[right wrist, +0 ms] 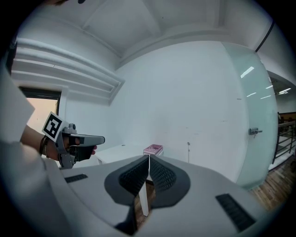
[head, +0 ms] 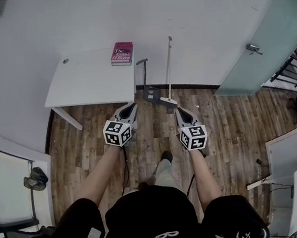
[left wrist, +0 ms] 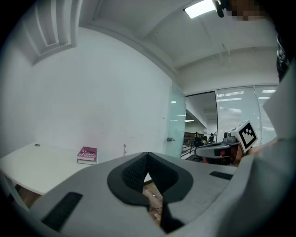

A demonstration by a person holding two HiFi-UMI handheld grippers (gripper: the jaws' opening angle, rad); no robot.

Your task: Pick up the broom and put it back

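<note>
The broom [head: 168,69] leans upright against the white wall, its head on the wooden floor beside a dark dustpan [head: 151,93]. In the left gripper view the top of the broom's handle [left wrist: 124,148] shows just past the table, and in the right gripper view the broom's handle [right wrist: 188,149] is a thin pole far ahead. My left gripper [head: 131,108] and right gripper [head: 180,110] are held side by side over the floor, pointing toward the wall, short of the broom. Both have their jaws together with nothing between them.
A white table [head: 81,83] stands against the wall at the left with a pink book [head: 122,53] at its back corner. A frosted glass door [head: 267,45] is at the right. The person's legs are below the grippers. Wooden floor lies between me and the broom.
</note>
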